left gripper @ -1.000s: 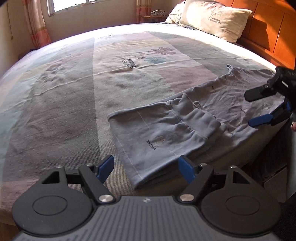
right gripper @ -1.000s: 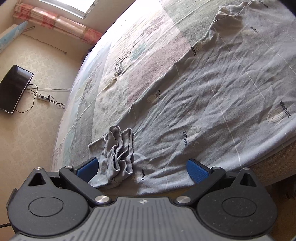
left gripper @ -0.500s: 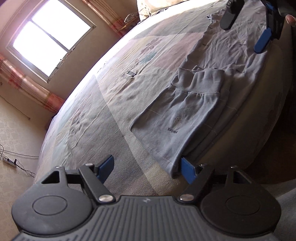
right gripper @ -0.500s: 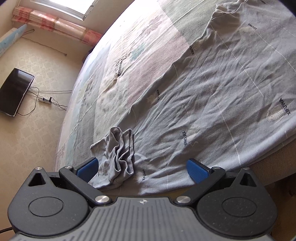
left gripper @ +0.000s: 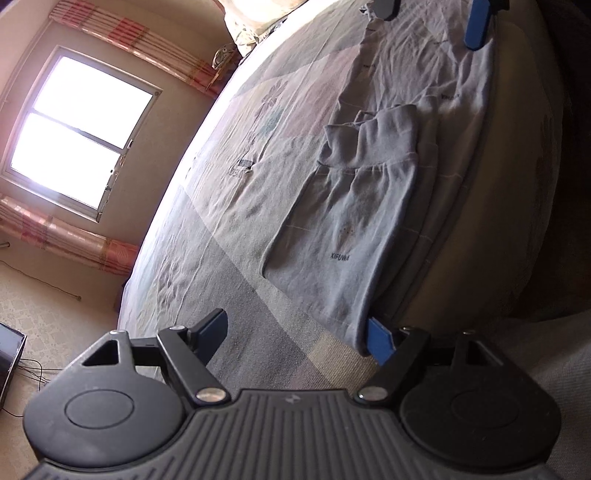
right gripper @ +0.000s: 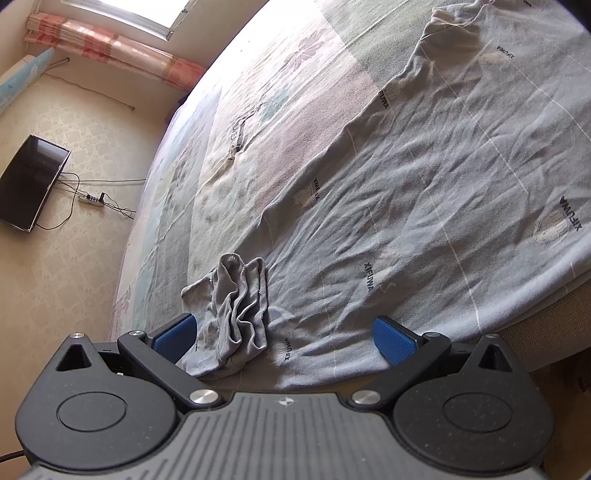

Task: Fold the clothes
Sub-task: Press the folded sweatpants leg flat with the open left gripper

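Left wrist view: the grey garment (left gripper: 354,221) lies on the bed (left gripper: 236,236) along its right edge, one end near the camera, the rest running far toward the pillow (left gripper: 255,22). A sleeve or leg with a ribbed cuff (left gripper: 369,144) is folded over onto the body of the cloth, so part of a fold is already in place. The left gripper (left gripper: 299,334) has its fingers wide apart; the right finger (left gripper: 380,341) sits just at the near corner of the cloth, touching or almost so (cannot tell which). That position suits a pinch on the corner. The right gripper (left gripper: 432,18) shows at the far end over the garment, fingers apart, nothing between them.

Right wrist view: the garment (right gripper: 424,192) spreads wrinkled across the bed, reaching its near right edge. The bunched cuff end (right gripper: 236,314) lies between the fingers of the right gripper (right gripper: 284,338), close to the left finger (right gripper: 173,332), but they stand wide open and clamp nothing. Hovering open over that bunch fits either taking it up or having set it down. A television (right gripper: 29,184) stands on the floor (right gripper: 74,280) at far left (irrelevant to the fold).
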